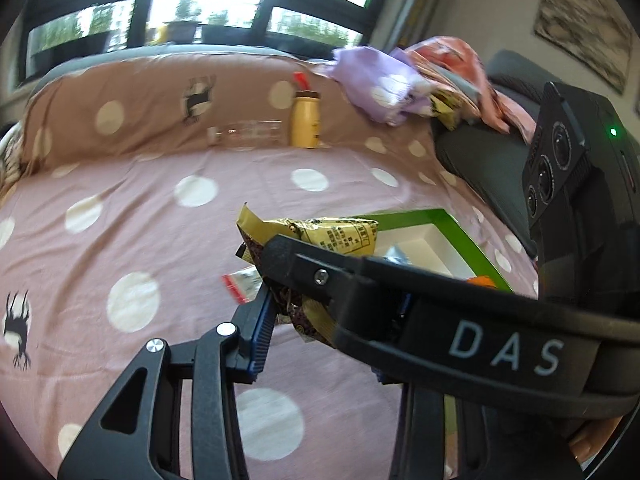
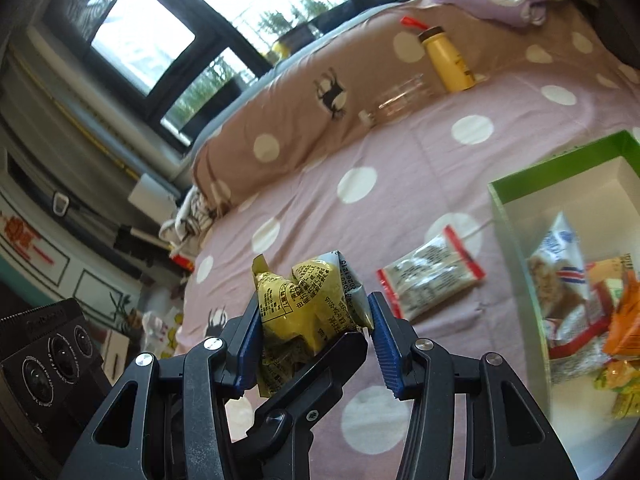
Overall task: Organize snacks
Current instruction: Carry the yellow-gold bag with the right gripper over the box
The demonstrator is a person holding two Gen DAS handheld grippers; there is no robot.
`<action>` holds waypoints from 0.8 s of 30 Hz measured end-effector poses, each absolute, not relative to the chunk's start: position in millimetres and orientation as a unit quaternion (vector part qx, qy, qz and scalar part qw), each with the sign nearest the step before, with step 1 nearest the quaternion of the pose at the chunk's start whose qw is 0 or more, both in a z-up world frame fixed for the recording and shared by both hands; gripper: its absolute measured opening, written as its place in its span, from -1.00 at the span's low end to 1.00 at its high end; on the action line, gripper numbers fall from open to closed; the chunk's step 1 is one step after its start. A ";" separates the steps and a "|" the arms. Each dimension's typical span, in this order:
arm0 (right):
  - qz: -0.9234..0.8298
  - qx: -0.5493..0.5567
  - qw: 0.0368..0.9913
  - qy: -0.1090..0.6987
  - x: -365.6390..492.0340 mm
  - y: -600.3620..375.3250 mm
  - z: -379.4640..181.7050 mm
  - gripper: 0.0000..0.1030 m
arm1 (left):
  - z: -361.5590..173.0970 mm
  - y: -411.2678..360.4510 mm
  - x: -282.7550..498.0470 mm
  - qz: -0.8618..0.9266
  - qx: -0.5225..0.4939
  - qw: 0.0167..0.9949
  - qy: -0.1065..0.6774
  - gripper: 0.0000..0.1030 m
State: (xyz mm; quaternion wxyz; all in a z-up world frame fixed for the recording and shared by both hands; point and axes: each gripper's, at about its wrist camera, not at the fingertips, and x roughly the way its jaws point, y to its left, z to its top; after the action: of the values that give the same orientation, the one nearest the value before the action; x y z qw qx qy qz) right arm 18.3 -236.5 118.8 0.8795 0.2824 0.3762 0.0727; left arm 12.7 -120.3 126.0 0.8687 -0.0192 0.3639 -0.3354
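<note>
Step in hand, as judged: transfer of yellow snack packet (image 2: 308, 300) to green box (image 2: 516, 196).

Right gripper (image 2: 314, 332) clamped on the packet; left gripper (image 1: 296, 300) pinching the same packet, aloft above the bedspread (image 2: 400, 152).

Next: carry over the box, release. Red-edged packet (image 2: 432, 276) lying beside the box, still outside.

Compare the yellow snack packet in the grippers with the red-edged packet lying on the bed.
The yellow snack packet is crumpled and held off the bed, pinched by both grippers; the red-edged packet lies flat and untouched on the polka-dot bedspread. The yellow one is opaque, while the red-edged one looks clear with red ends. Both are sealed, printed packets still outside the green box.
</note>
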 end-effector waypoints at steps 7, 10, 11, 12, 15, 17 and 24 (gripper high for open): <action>0.031 0.319 0.881 0.347 -3.0 -288.7 119.8 0.02 | 124.5 -172.3 9.8 -0.379 0.007 0.853 0.358 -0.24; 0.010 0.340 0.879 0.333 -12.8 -309.9 118.2 0.02 | 125.2 -193.7 6.8 -0.397 0.022 0.845 0.357 -0.24; 0.005 0.345 0.879 0.329 -15.2 -314.8 118.1 0.02 | 125.3 -200.0 5.2 -0.404 0.026 0.842 0.356 -0.24; -0.002 0.349 0.879 0.325 -17.8 -319.0 118.3 0.02 | 125.3 -205.3 5.2 -0.411 0.030 0.839 0.356 -0.24; -0.027 0.358 0.879 0.313 -27.1 -334.1 118.2 0.02 | 124.4 -219.5 3.6 -0.432 0.038 0.829 0.353 -0.24; -0.037 0.365 0.878 0.309 -30.6 -342.8 116.7 0.02 | 123.0 -230.1 2.5 -0.443 0.042 0.822 0.355 -0.24; -0.067 0.401 0.863 0.301 -44.6 -373.7 107.1 0.02 | 117.8 -260.7 -2.4 -0.462 0.059 0.804 0.369 -0.24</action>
State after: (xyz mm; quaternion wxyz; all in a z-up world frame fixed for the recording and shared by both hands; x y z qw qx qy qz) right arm -44.6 -373.7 107.1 0.8626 0.4012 0.3009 -0.0672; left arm -2.4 -260.7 117.8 0.8043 0.0594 0.3687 -0.4622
